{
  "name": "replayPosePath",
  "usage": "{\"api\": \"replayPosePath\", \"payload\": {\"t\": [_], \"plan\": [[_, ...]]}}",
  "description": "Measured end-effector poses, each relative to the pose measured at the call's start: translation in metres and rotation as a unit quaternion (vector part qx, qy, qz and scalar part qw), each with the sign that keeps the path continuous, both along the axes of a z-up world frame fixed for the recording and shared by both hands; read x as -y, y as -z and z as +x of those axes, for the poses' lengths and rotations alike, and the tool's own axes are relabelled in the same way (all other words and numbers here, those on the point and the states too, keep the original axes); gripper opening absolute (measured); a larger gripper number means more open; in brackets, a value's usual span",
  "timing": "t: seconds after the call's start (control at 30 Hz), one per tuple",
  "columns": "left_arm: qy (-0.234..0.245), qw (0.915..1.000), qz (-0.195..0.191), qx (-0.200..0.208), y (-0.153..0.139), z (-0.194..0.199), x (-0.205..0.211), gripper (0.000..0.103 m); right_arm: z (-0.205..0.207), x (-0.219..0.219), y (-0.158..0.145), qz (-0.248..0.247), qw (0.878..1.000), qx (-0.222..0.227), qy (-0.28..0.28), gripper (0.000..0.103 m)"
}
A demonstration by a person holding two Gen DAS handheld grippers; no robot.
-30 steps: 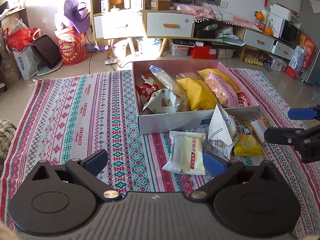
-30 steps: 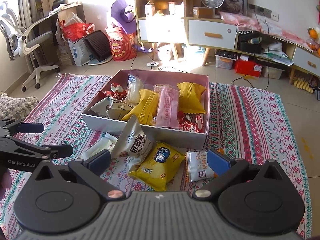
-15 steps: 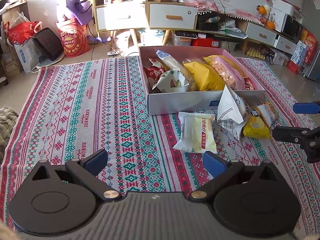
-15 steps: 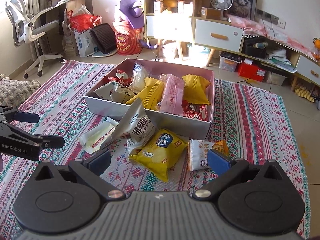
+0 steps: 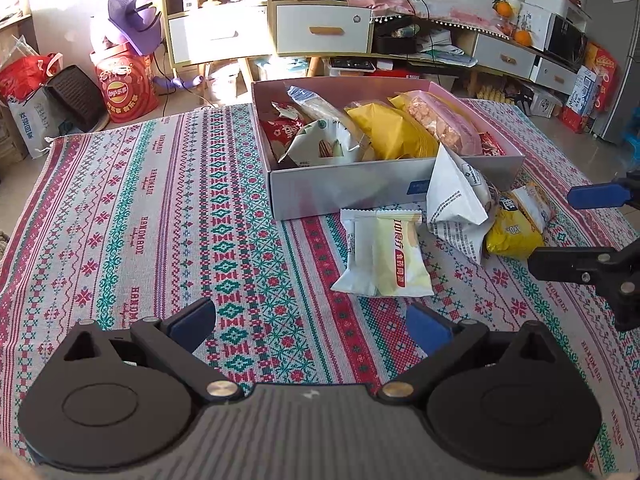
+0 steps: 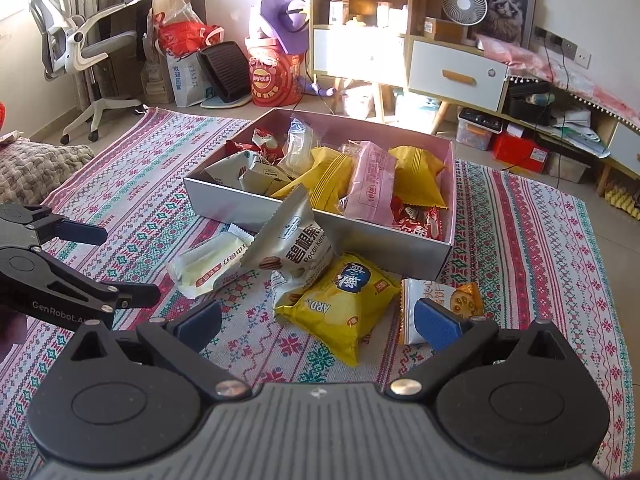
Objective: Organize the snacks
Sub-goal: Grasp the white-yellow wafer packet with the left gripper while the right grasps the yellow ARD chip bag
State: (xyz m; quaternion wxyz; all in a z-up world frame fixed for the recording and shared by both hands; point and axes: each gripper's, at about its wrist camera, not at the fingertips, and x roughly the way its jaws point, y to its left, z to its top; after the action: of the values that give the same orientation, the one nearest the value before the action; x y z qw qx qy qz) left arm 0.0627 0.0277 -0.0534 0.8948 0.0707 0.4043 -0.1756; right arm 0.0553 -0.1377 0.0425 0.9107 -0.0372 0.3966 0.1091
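A pink-lined grey box (image 5: 340,190) (image 6: 248,210) on the patterned rug holds several snack bags. Loose in front of it lie a white-and-yellow pack (image 5: 386,254) (image 6: 208,266), a grey pecan bag (image 5: 456,204) (image 6: 292,240) leaning on the box wall, a yellow bag (image 5: 508,232) (image 6: 344,304) and a white-and-orange biscuit pack (image 6: 436,304). My left gripper (image 5: 312,326) hovers open just short of the white-and-yellow pack, holding nothing. Over the rug, my right gripper (image 6: 318,320) is open and bare, with the yellow bag just beyond its fingers.
The rug (image 5: 160,220) stretches wide to the left of the box. Cabinets with drawers (image 5: 320,28), a red Lay's bucket (image 5: 126,88), bags and an office chair (image 6: 80,48) ring the far floor. A grey knitted cushion (image 6: 36,168) lies at the rug's left edge.
Both grippers have drawn back and risen from the snacks, so the box and loose packs look smaller and farther. Both stayed open; nothing was picked up.
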Motion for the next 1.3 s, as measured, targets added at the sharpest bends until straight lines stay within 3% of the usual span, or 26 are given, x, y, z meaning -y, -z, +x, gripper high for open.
{"api": "replayPosePath", "payload": {"t": [0.17,0.47,0.53,0.67,0.77,0.93,1.07,1.3], "plan": [[0.024,0.9996,0.001,0.012,0.005,0.004,0.014,0.103,0.009,0.002,0.008,0.006,1.000,-0.013,0.014,0.098],[0.041,0.9990,-0.019,0.003,0.006,0.016,0.029,0.101,0.022,0.011,0.017,0.039,0.998,-0.043,0.037,0.067],[0.048,0.9987,-0.019,-0.007,0.004,0.018,0.032,0.100,0.023,0.011,0.019,0.046,0.997,-0.051,0.035,0.056],[0.060,0.9976,-0.026,-0.023,0.002,0.018,0.035,0.100,0.021,0.013,0.017,0.040,0.997,-0.063,0.028,0.048],[0.064,0.9974,-0.010,-0.030,0.002,0.016,0.036,0.100,0.020,0.019,0.014,0.040,0.996,-0.077,0.029,0.042],[0.055,0.9973,-0.014,-0.047,0.001,0.016,0.032,0.100,0.017,0.035,0.016,0.052,0.992,-0.101,0.048,0.040],[0.052,0.9970,-0.027,-0.051,-0.005,0.015,0.030,0.102,0.015,0.036,0.012,0.061,0.992,-0.096,0.048,0.041],[0.038,0.9975,-0.041,-0.043,-0.009,0.024,0.034,0.102,0.020,0.039,0.001,0.091,0.991,-0.081,0.052,0.051]]}}
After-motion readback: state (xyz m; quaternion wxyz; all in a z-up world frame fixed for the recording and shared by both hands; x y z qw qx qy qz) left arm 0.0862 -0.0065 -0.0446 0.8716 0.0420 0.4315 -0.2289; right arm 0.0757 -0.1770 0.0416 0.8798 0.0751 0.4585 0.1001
